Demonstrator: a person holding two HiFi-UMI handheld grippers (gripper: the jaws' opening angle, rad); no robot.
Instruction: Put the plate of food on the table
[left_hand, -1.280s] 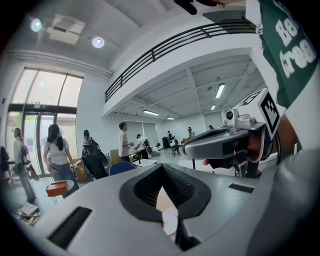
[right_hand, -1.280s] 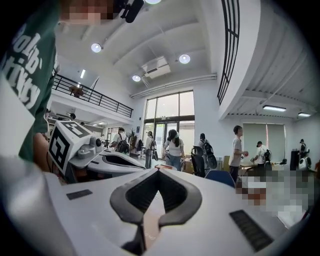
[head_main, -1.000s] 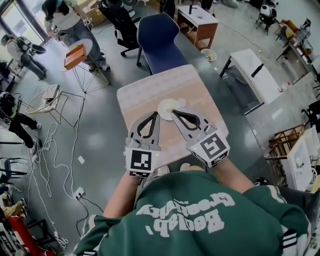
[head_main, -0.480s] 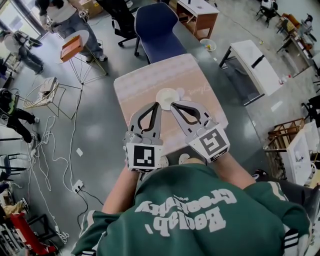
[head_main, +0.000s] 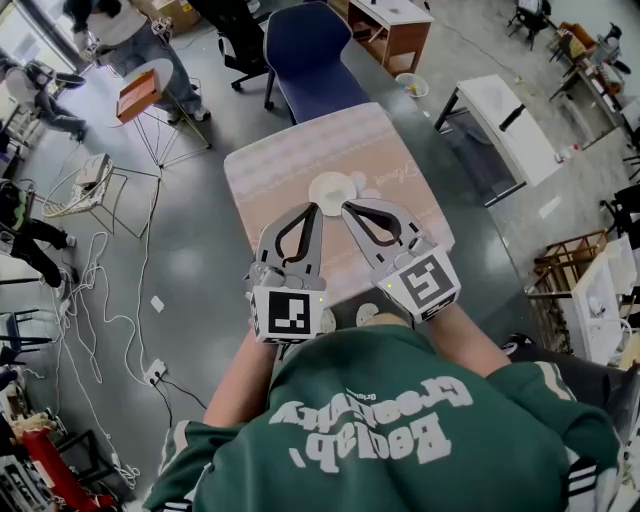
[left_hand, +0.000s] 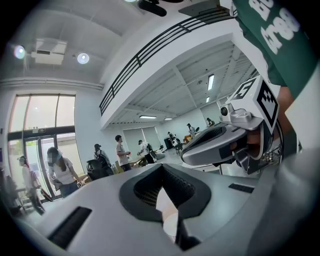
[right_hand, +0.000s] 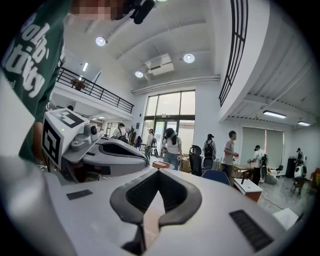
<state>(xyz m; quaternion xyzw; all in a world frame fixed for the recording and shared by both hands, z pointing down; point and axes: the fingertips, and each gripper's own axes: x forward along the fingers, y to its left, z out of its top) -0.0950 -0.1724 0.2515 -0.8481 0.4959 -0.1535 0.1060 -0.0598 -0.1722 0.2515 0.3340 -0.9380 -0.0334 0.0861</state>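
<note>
Pink patterned cloth covers the bench (head_main: 290, 160), the largest thing below. Over its near half hang the left hand-held gripper (head_main: 309, 210) and the right hand-held gripper (head_main: 347, 210). Each is clenched tip to tip on nothing, as its own view confirms. The white plate (head_main: 330, 190) sits mid-bench, just beyond the tips and apart from them. What it carries is too small to tell. The put-down looks complete, and what remains is probably drawing both grippers clear without nudging the plate.

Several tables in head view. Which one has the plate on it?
The pink patterned table directly in front of the person, with the blue chair at its far edge; the plate sits near its middle. The white table stands apart at right.
</note>
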